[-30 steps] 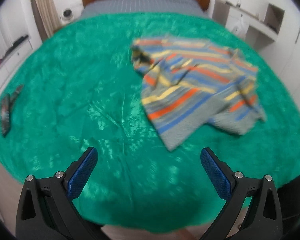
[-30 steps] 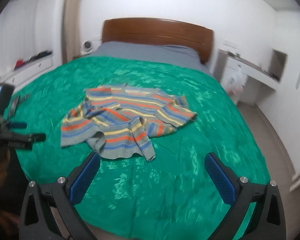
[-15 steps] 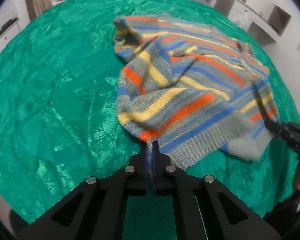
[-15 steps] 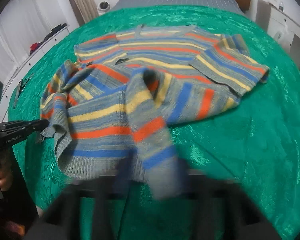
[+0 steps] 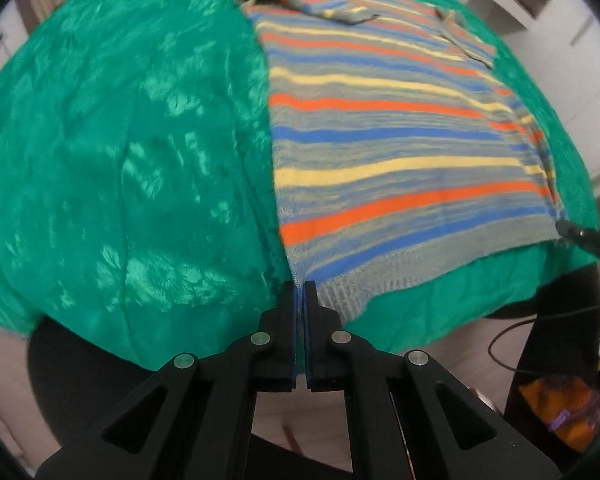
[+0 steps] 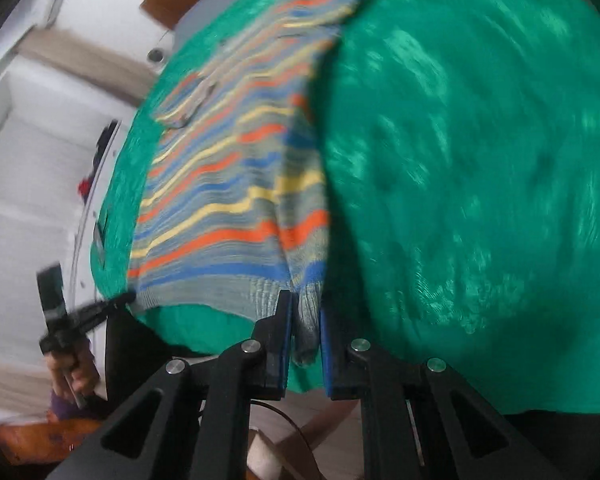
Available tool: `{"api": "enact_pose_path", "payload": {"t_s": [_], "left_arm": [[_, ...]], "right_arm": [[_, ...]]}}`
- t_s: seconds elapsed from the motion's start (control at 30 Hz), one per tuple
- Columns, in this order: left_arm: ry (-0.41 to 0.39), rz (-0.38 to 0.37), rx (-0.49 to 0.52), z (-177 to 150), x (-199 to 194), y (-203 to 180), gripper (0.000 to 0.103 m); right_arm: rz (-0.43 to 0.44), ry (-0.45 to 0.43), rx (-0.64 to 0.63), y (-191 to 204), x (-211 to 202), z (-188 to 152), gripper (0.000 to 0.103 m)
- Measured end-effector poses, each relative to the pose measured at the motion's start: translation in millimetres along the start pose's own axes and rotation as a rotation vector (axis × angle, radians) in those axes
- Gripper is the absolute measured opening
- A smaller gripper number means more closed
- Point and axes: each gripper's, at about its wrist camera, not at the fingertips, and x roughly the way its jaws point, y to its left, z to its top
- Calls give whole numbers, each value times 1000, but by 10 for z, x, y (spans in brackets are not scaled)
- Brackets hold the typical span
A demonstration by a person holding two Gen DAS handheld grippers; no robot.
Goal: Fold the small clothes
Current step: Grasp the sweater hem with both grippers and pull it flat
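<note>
both grippers angle downward, left gripper (image 5: pixel 299 286) and right gripper (image 6: pixel 303 312) fingers clamped on sweater (image 5: pixel 380 140) hem.

Right gripper (image 6: pixel 303 312) clamping striped sweater (image 6: pixel 228 184) hem, green bedspread (image 6: pixel 460 160)

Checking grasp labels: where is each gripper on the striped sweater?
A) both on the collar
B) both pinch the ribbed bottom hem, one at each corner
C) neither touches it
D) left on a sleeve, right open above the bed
B: the left gripper and right gripper each clamp a corner of the striped sweater at its ribbed hem, stretched over the green bedspread.
</note>
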Motion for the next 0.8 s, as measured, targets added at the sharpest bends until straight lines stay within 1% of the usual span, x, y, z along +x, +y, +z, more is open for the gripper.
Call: {"api": "enact_pose_path", "payload": {"t_s": [0.07,0.1,0.13,0.17,0.23,0.3,0.37,0.4,0.43,0.47,0.5,0.53,0.57,0.6,0.67,0.73,0.77,0.8], "left_arm": [[-9,6,-16,1,1,12,1],[-13,4,-20,-2,-7,11,1],[-16,6,-23,-2,-13,11,1],[-17,10,-24,4,-8,13,1],[-16,16,-26,15,11,21,1],[-15,26,-26,28,47,-6,1],[-14,46,-26,-3,69,-26,1],[-14,54,-27,-6,73,-36,1],[-17,61,-28,-14,69,-51,1],[-21,68,-30,-17,56,-55,1],[-24,68,-37,-16,38,-38,1],[-27,63,-47,-16,19,-12,1],[-29,60,-54,-14,8,2,1],[-31,57,-59,-17,-2,17,1],[-30,59,-53,-17,6,8,1],[-23,63,-40,4,56,-27,1],[-20,65,-35,10,75,-45,1],[-19,70,-32,14,91,-59,1]], "right_arm": [[-68,-23,4,-47,-34,11,21],[-87,-28,2,-63,-73,11,31],[-91,-36,2,-66,-119,26,36],[-88,-46,0,-73,-158,56,43],[-71,-67,-25,-26,-245,94,48],[-76,-86,-67,72,-227,142,64],[-81,-97,-107,194,-150,153,69],[-82,-92,-132,255,-75,170,69],[-105,-81,-167,307,9,179,69],[-152,-83,-192,308,39,161,59],[-208,-92,-186,260,33,175,34],[-221,-111,-118,122,-37,194,28],[-211,-130,-54,-6,-120,206,24],[-208,-144,-13,-109,-207,213,23],[-215,-135,-30,-145,-295,211,23],[-173,-101,-59,-92,-297,189,24],[-160,-91,-71,-63,-278,174,38],[-162,-84,-83,-46,-262,159,57]]}}
